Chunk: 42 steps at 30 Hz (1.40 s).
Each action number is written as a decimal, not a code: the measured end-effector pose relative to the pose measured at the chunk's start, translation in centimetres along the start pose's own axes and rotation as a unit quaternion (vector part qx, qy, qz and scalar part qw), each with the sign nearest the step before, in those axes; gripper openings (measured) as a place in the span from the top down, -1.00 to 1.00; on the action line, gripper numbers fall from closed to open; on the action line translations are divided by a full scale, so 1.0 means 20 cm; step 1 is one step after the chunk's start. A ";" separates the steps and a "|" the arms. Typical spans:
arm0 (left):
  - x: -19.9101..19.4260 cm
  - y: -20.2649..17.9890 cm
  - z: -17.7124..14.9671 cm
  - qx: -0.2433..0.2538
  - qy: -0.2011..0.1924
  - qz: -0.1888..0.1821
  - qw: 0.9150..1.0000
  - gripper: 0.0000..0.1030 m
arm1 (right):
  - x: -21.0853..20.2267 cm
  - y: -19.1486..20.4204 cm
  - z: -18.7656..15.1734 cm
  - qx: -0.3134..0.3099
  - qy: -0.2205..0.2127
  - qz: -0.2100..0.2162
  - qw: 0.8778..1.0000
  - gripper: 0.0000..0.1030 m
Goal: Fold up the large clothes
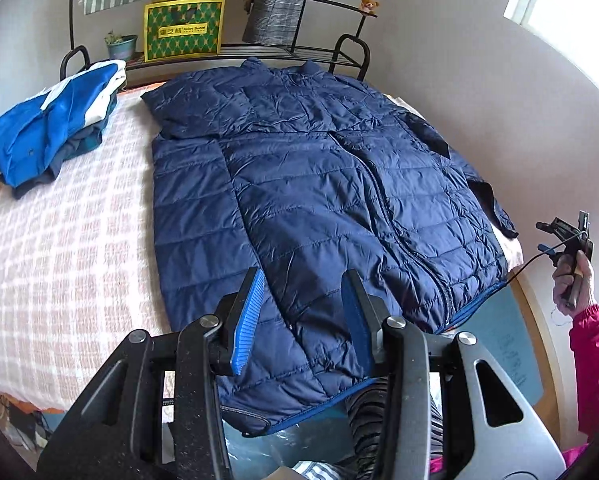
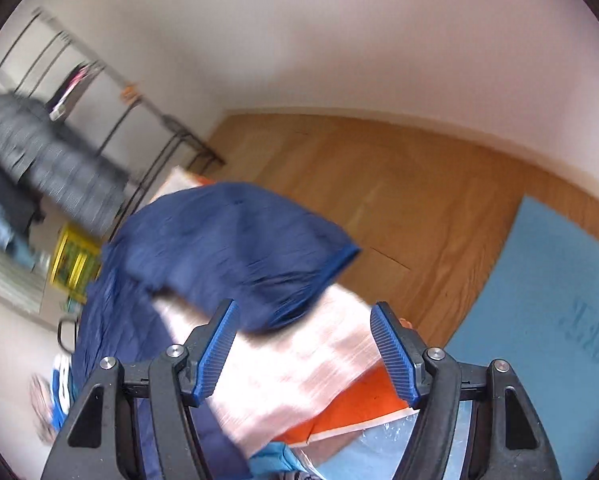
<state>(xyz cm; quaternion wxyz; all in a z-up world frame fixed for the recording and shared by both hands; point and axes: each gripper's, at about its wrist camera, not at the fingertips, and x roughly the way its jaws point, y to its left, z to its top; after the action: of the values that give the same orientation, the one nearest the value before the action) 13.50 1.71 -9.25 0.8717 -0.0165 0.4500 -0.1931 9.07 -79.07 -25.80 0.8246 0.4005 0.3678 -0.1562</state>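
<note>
Hovering over the near hem of the navy puffer jacket [image 1: 299,184], the left gripper [image 1: 303,300] has its blue-padded fingers [image 1: 245,320] spread apart, nothing between them. Jacket lies front-up and flat on the pink-checked bedspread [image 1: 67,240], zipper running toward the collar at the far side, one sleeve folded across the chest, the other trailing off the right edge.

Right gripper [image 2: 305,344]: fingers [image 2: 215,350] likewise released, holding nothing, above a corner of the bedspread; view motion-blurred. A jacket sleeve end [image 2: 239,252] drapes just beyond the fingertips, not touching them.

Around:
- Stack of folded blue and white clothes [image 1: 51,128] at the bed's left far corner, well apart from the jacket.
- Black metal rack [image 1: 339,28] behind the bed with a yellow-green box [image 1: 183,28], a small potted plant [image 1: 121,44], a teddy bear [image 1: 368,4].
- Person's right hand [image 1: 571,280], pink cuff, grips the other tool's handle off the bed's right side.

Edges: jacket hem overhangs the near bed edge; wood floor [image 2: 399,200] and blue mat [image 2: 559,300] lie to the right. Bare bedspread left of the jacket.
</note>
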 end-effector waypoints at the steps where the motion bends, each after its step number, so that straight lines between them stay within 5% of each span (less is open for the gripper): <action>1: 0.01 -0.01 0.02 0.001 0.002 0.001 1.000 0.20 | 0.05 -0.03 0.02 0.011 0.007 0.001 1.000 -0.39; 13: 0.16 -0.03 0.10 -0.007 0.017 0.006 1.000 0.20 | 0.44 -0.12 0.14 0.073 0.058 0.021 0.995 -0.32; 18: 0.21 0.00 0.15 -0.007 0.017 0.014 1.000 0.20 | 0.48 -0.05 0.16 0.052 0.063 0.026 0.996 0.58; 21: 0.23 0.01 0.18 -0.004 0.014 0.017 1.000 0.20 | 0.41 0.05 0.20 0.010 0.035 -0.001 0.999 0.84; 25: 0.26 0.04 0.23 0.003 0.007 0.023 1.000 0.20 | 0.24 0.27 0.28 -0.056 -0.023 -0.022 0.998 0.88; 31: 0.34 0.10 0.32 0.001 0.000 0.020 1.000 0.20 | 0.06 0.67 0.37 -0.122 -0.073 0.008 0.990 0.90; 42: 0.39 0.28 0.37 -0.034 -0.021 0.013 0.999 0.20 | 0.12 1.65 0.29 -0.251 -0.072 0.066 0.963 0.91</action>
<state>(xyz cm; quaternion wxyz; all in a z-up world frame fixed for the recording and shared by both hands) 25.36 3.11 -12.09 0.8825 -0.0441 0.4377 -0.1662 31.69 -62.77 -7.23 0.9315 0.1919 0.3074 -0.0330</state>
